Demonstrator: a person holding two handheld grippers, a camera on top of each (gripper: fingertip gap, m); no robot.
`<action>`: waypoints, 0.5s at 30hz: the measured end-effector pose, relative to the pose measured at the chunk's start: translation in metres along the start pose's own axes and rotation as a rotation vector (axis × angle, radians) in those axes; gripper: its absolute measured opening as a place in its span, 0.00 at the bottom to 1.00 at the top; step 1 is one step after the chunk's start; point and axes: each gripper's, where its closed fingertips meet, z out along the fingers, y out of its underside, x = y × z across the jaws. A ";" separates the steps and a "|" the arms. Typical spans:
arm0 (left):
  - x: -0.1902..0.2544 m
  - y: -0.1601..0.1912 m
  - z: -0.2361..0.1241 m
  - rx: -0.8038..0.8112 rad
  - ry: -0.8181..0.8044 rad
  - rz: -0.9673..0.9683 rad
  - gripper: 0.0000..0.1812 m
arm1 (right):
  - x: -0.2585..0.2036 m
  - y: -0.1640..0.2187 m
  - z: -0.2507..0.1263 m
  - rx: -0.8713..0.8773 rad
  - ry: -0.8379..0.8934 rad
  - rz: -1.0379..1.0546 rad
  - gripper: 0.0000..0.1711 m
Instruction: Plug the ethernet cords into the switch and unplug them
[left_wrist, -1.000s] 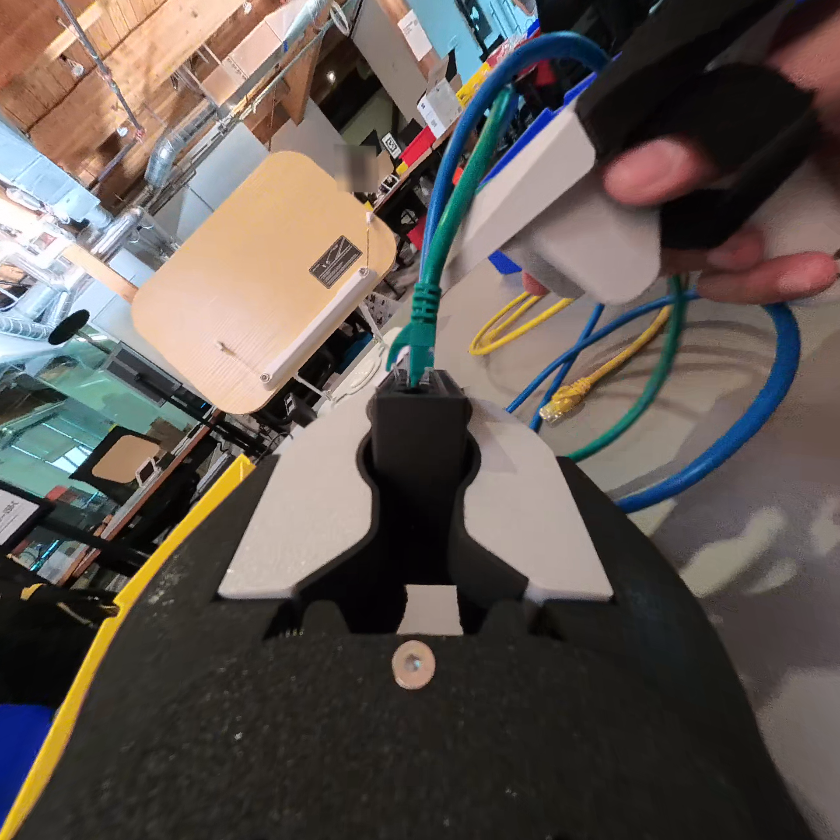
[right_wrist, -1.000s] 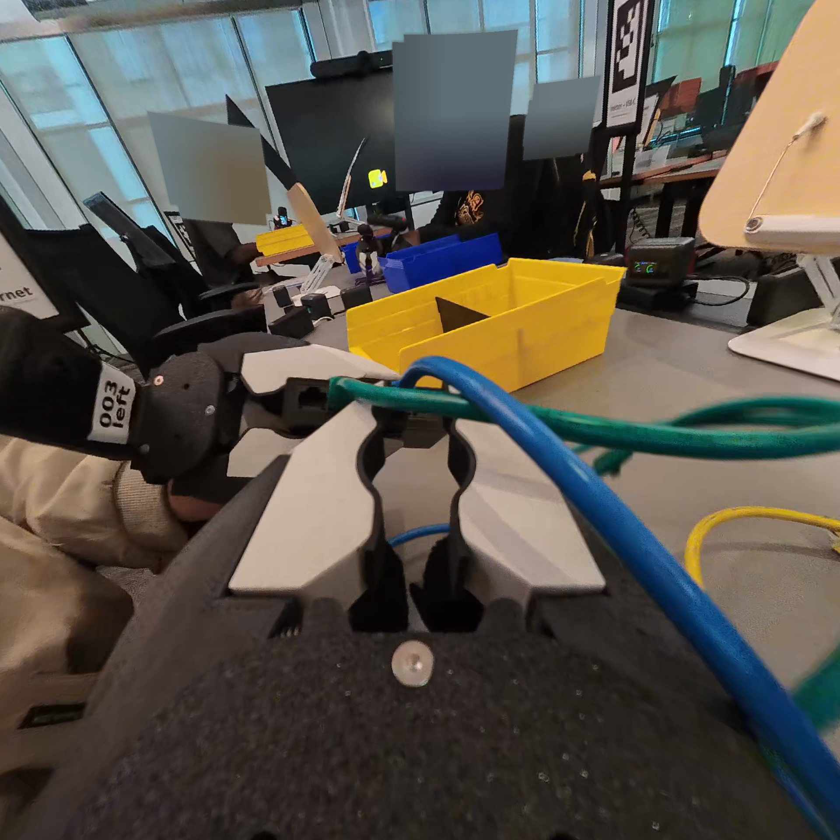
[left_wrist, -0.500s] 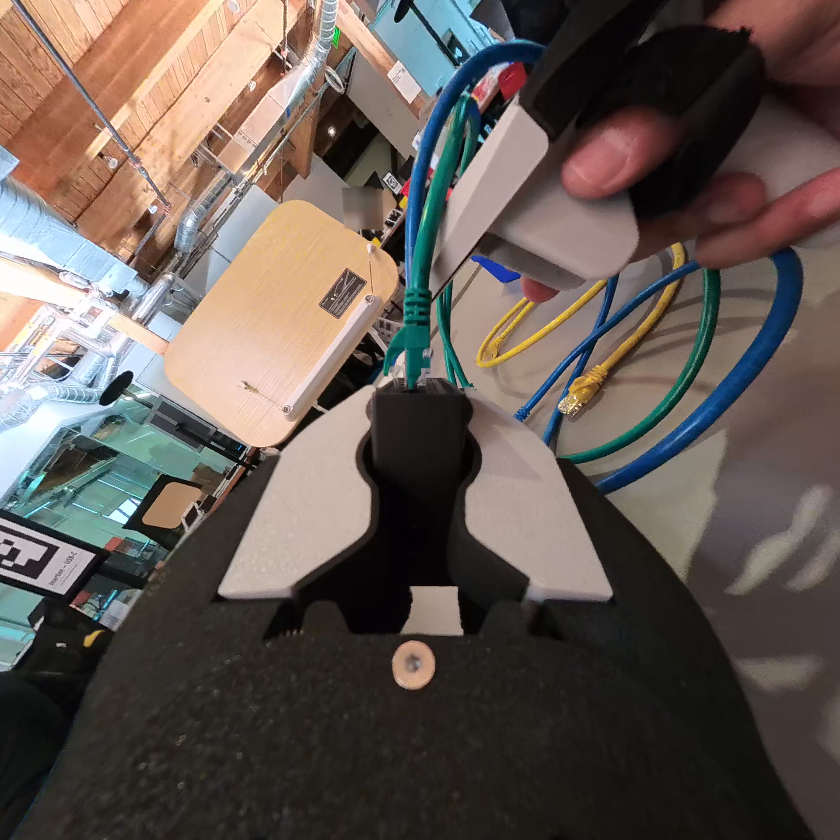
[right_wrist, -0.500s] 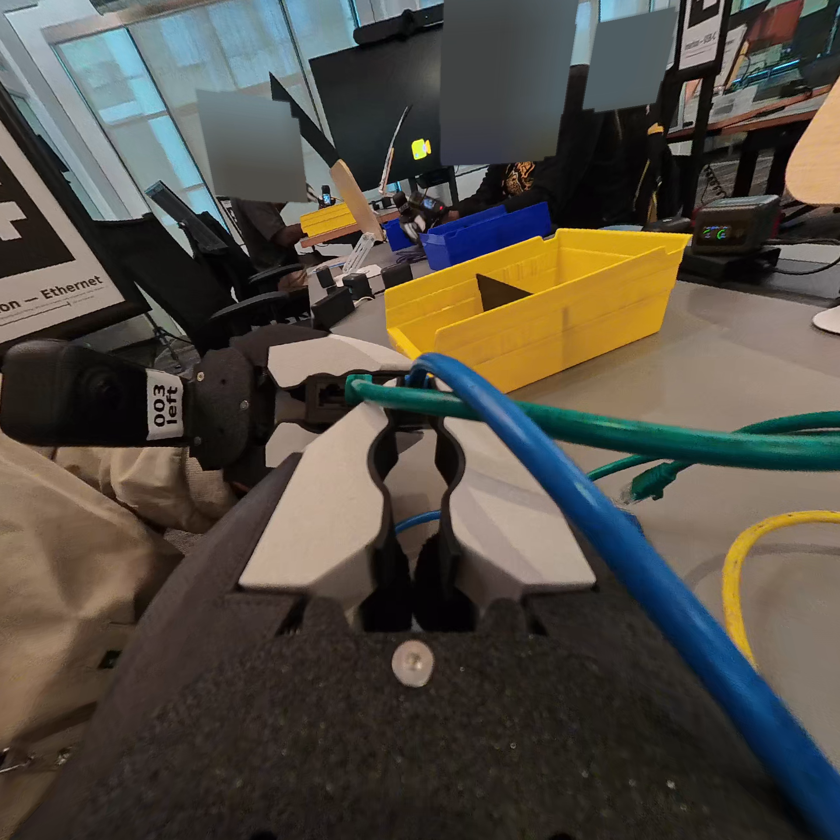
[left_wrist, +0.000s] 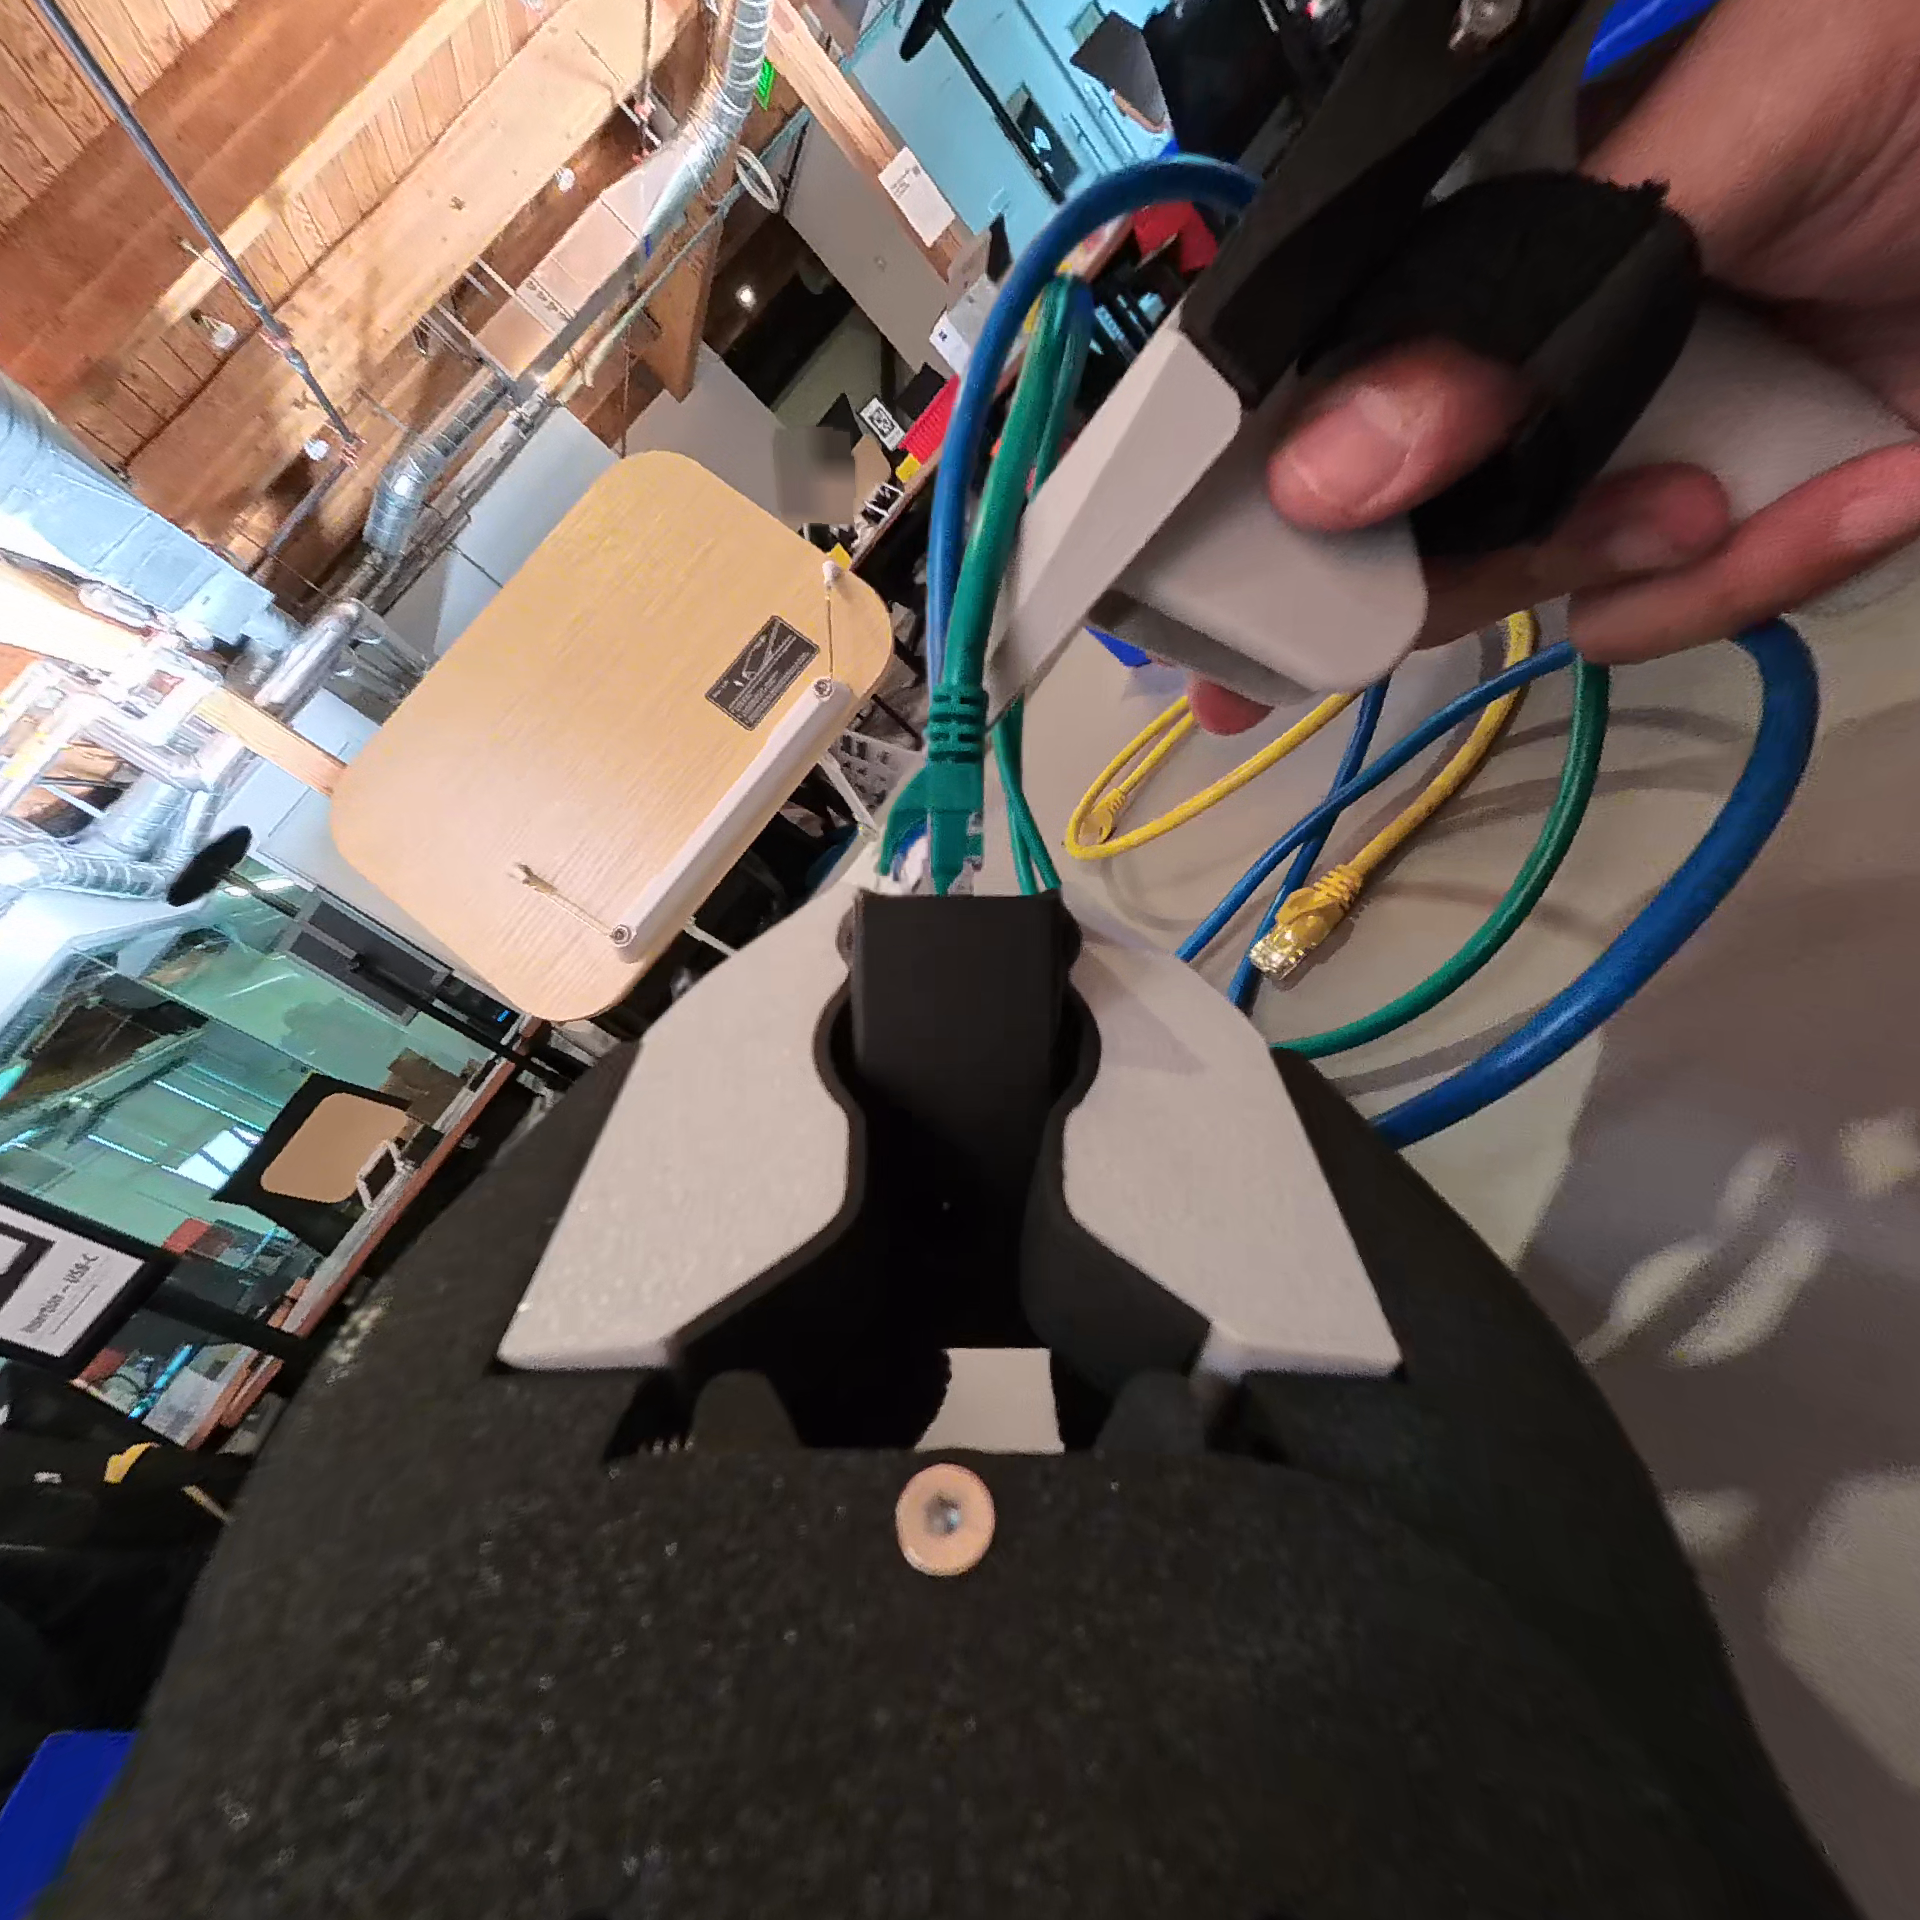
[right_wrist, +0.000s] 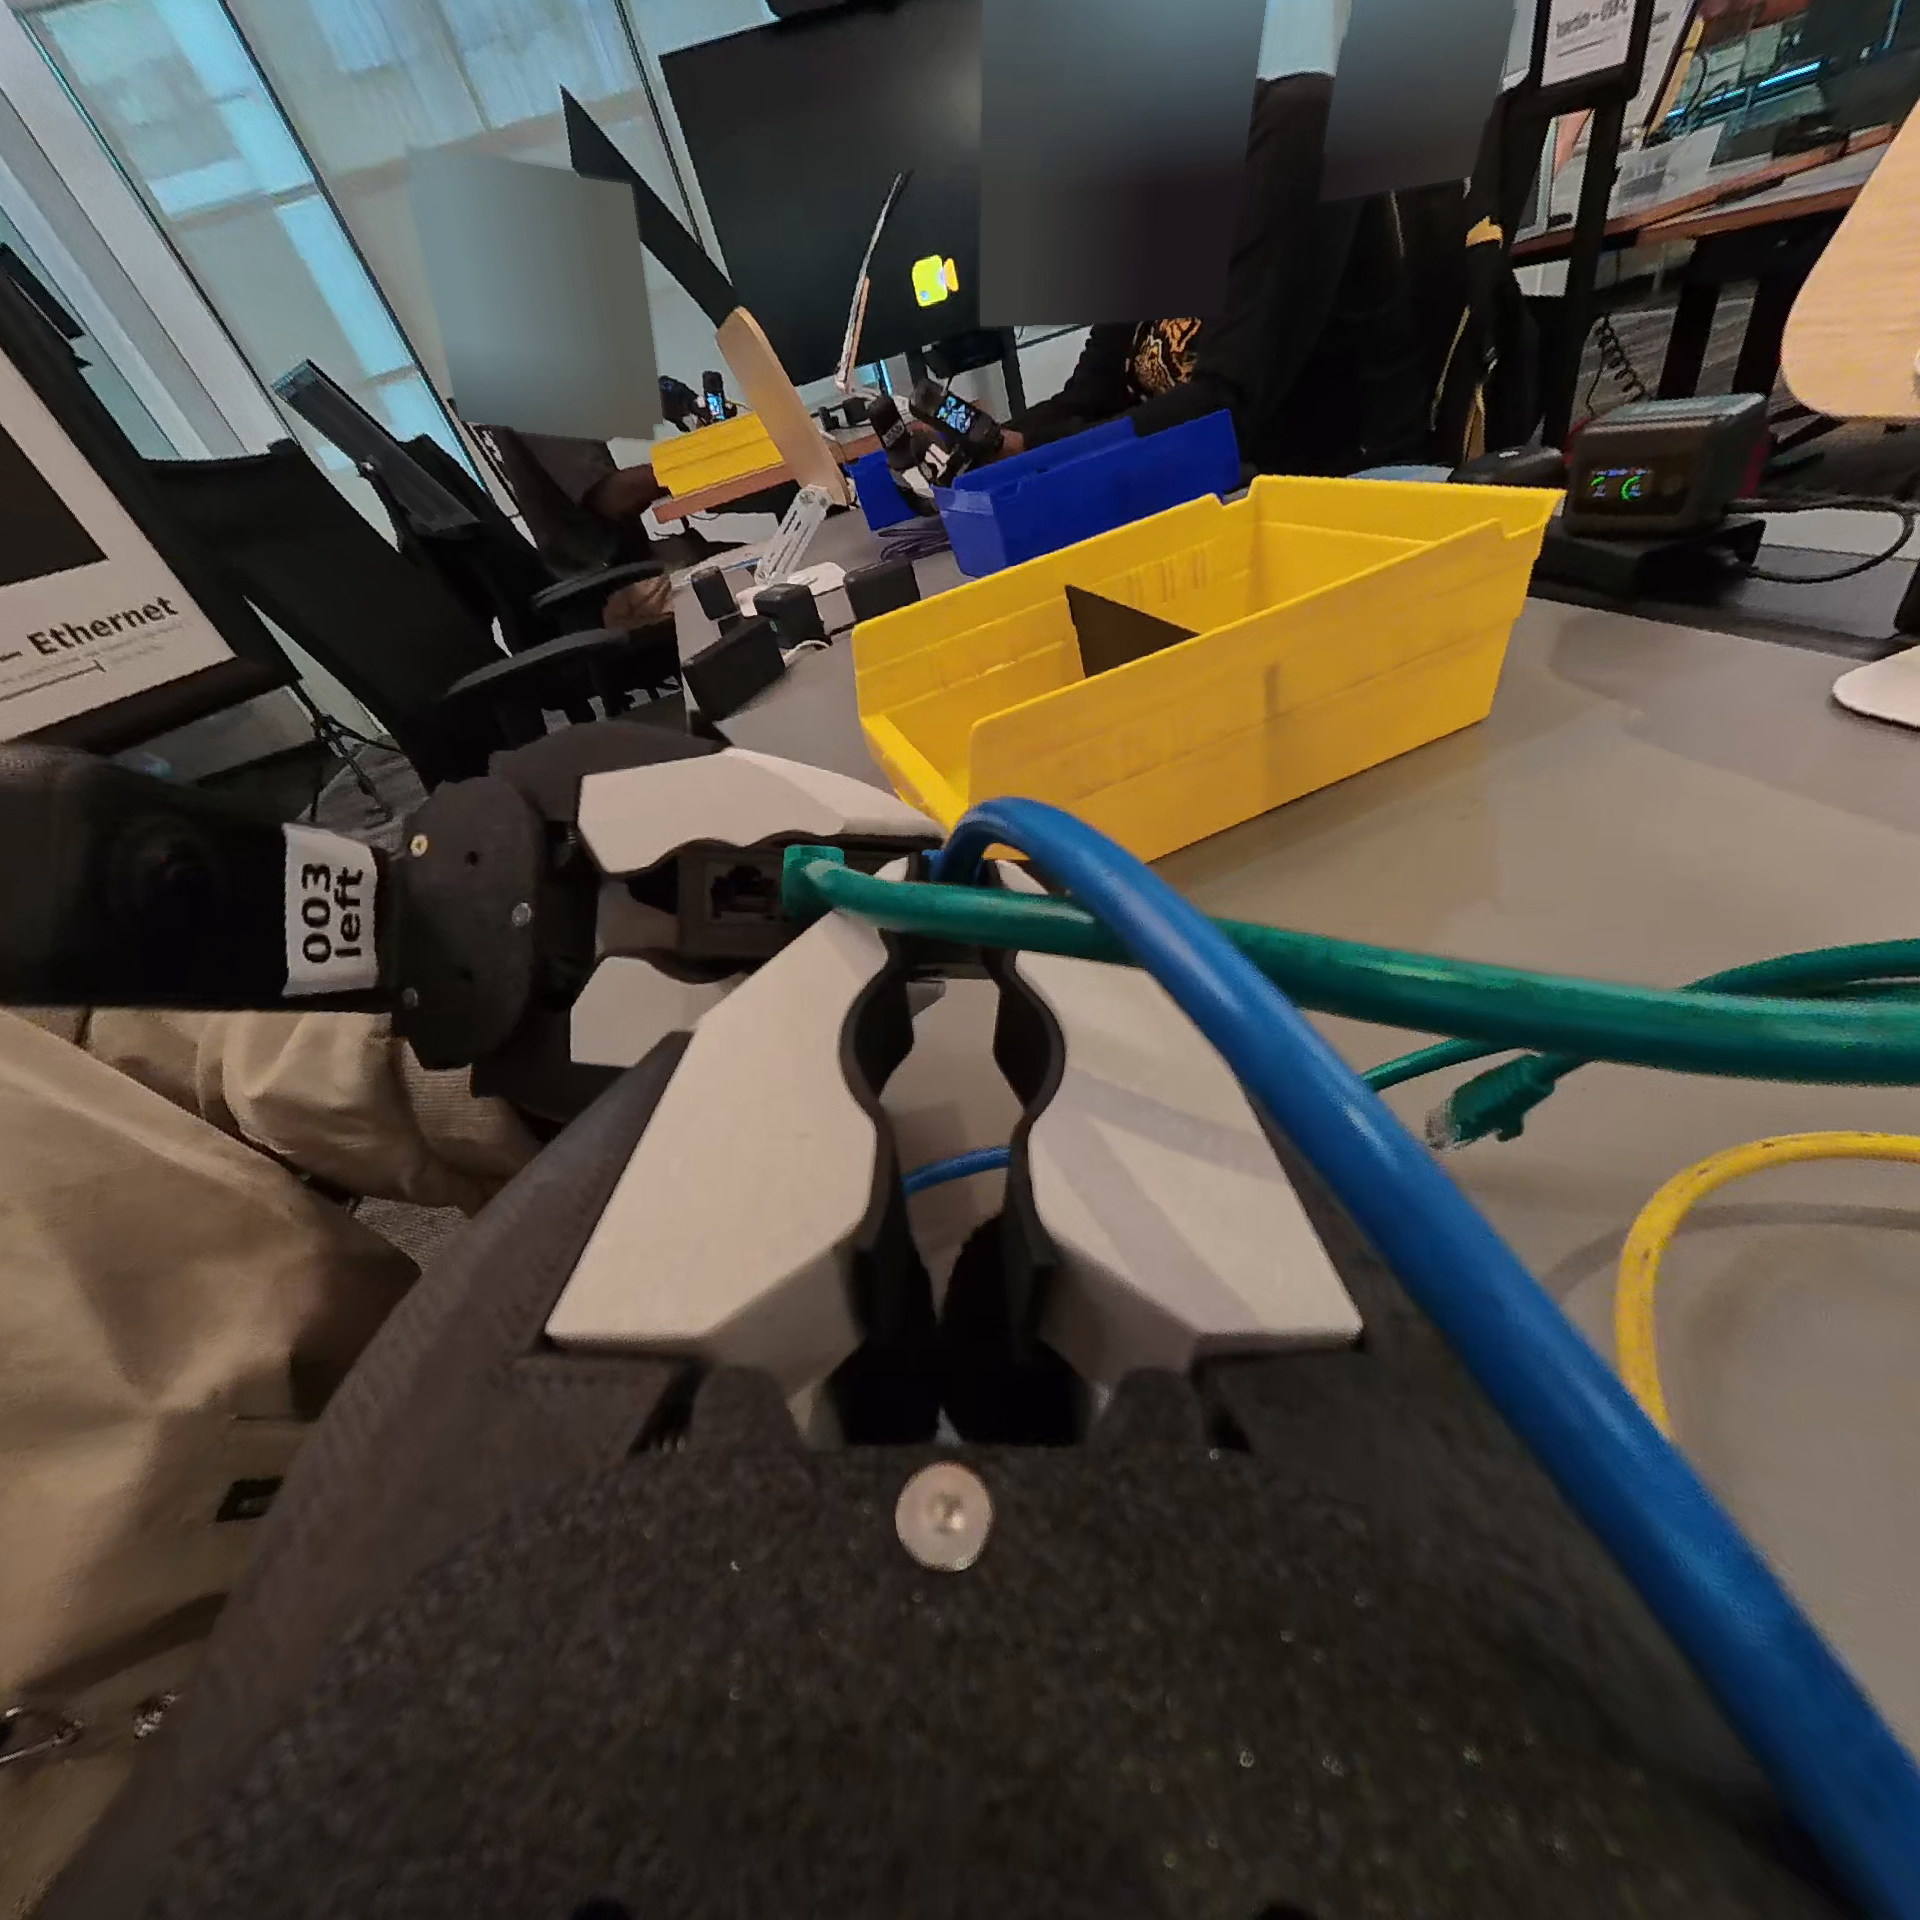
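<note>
My left gripper (left_wrist: 956, 925) is shut on the small black switch (left_wrist: 956, 997) and holds it above the table. A green cord (left_wrist: 951, 769) is plugged into the switch, with a blue cord's plug beside it. In the right wrist view the switch (right_wrist: 727, 899) shows one empty port left of the green cord (right_wrist: 1351, 997). My right gripper (right_wrist: 948, 925) is at the switch with its jaws almost together around the blue cord's plug end, which is mostly hidden. The blue cord (right_wrist: 1351, 1143) arches over its right finger.
A loose green plug (right_wrist: 1486, 1107) and a yellow cord (right_wrist: 1662, 1226) lie on the grey table (right_wrist: 1558, 831). A yellow bin (right_wrist: 1195, 707) and a blue bin (right_wrist: 1091, 488) stand behind. A wooden lamp panel (left_wrist: 613, 727) stands at the far side. People sit at the back.
My right gripper's jaws have narrowed at the blue cord's plug end. Both grippers have shifted slightly while the left keeps hold of the switch.
</note>
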 end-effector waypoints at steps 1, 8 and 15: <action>-0.001 0.000 0.001 -0.005 -0.001 -0.023 0.16 | 0.001 -0.002 0.002 0.012 0.008 0.019 0.06; -0.002 0.008 0.003 -0.020 0.017 0.015 0.16 | 0.005 0.009 0.002 -0.121 -0.039 0.095 0.11; 0.007 0.002 0.002 -0.002 0.049 -0.004 0.16 | 0.002 0.012 0.003 -0.161 -0.011 0.005 0.07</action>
